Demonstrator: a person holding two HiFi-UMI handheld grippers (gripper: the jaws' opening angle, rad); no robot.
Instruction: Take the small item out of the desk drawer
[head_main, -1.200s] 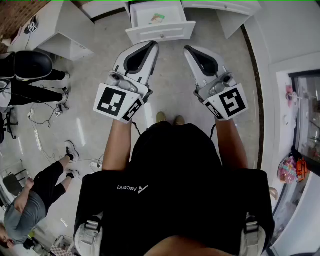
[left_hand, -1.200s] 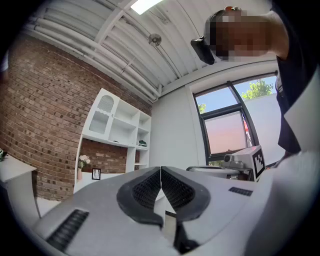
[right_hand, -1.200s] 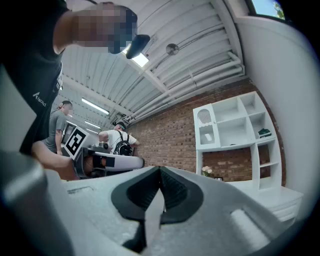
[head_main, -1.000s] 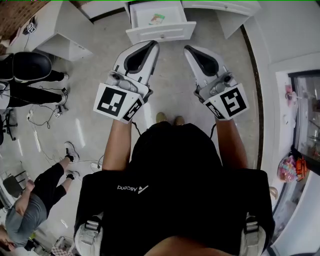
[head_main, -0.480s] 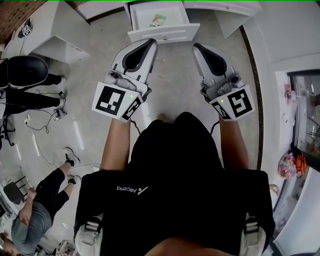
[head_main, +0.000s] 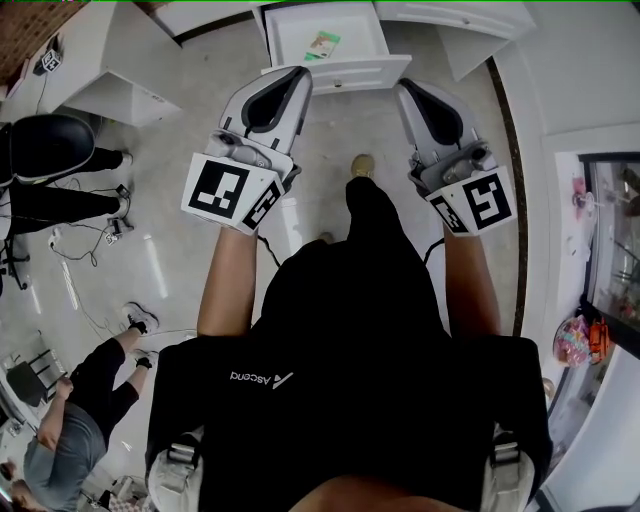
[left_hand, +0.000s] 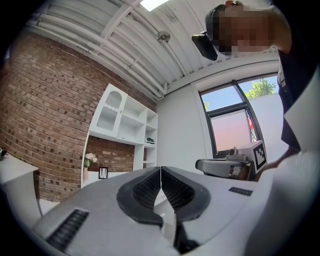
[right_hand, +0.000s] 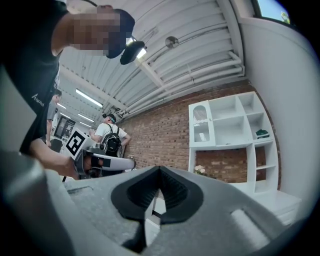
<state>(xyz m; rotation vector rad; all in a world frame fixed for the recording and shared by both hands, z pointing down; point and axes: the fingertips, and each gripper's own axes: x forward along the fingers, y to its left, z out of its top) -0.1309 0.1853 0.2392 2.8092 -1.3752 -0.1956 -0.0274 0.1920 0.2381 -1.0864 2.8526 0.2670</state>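
Small item (head_main: 322, 44) lies inside the open drawer (head_main: 335, 73), top centre of the head view. I note bare floor (head_main: 330, 130) below the drawer front. Left gripper (head_main: 297, 76) and right gripper (head_main: 408, 90) hover near that front, both fully closed and empty.

The person steps toward the open drawer (head_main: 340, 74). One shoe (head_main: 362, 165) now lands out ahead, nearer the drawer, where both shoes stood side by side before, and the leg (head_main: 372, 215) stretches out behind it. Both tools have closed in on the drawer. The left gripper (head_main: 300, 72) tip now overlaps the left part of the drawer front. The right gripper (head_main: 404, 88) tip reaches the front's right corner instead of stopping short. The bystander in grey (head_main: 60, 440) sits slightly farther from the drawer.
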